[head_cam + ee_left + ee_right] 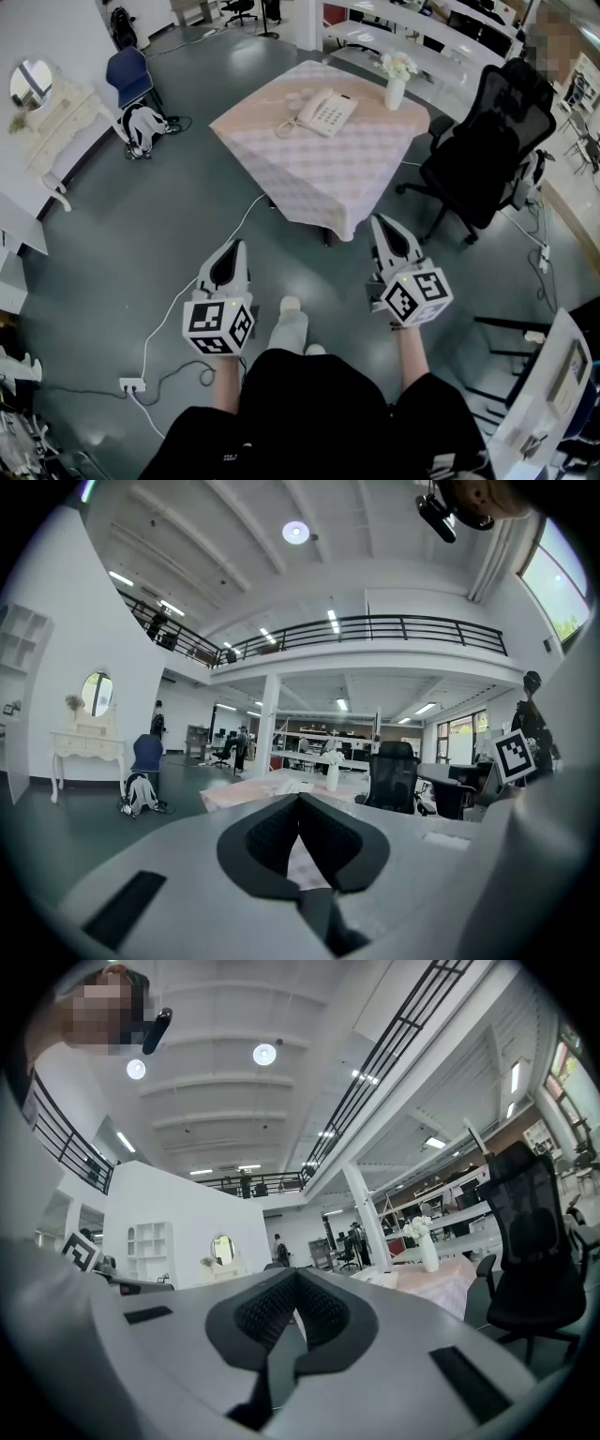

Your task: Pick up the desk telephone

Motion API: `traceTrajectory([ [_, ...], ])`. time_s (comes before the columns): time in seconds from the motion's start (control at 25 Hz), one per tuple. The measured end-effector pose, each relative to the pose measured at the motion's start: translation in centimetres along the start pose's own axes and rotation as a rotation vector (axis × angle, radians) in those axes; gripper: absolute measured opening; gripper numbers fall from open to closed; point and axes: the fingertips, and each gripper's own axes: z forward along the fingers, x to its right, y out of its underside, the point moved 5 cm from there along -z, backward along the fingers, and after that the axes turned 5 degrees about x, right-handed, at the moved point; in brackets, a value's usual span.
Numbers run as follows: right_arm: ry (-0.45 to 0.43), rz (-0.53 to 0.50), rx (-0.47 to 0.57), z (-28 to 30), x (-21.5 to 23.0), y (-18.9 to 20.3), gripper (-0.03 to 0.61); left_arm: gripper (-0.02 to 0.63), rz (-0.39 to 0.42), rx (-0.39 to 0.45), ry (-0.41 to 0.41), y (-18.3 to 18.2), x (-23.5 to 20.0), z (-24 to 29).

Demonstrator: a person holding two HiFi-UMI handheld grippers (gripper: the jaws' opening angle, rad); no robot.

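Desk telephone (323, 112) is hard to make out in either gripper view. It sits on the worktop (319, 183), well ahead of both claws. Left claw (238, 246) and right claw (379, 222) are pinched closed, empty, held about level.

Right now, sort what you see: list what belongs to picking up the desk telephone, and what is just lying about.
For the job:
desk telephone
table under it
left tongs and right tongs, both shut and empty

Lying about:
vase of flowers
black office chair
blue chair
backpack
power strip
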Motion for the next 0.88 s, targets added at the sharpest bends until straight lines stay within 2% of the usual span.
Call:
traceTrajectory([
  [0.32, 0.029, -0.004, -0.012, 3.6, 2.8, 0.9, -0.008, -0.002, -0.026, -0.006, 0.010, 0.5, -2.2, 4.6],
  [0.88, 0.067, -0.012, -0.034, 15.7, 4.7, 2.8, -0.009, -0.002, -0.056, -0.010, 0.080, -0.5, -8.8, 15.8],
])
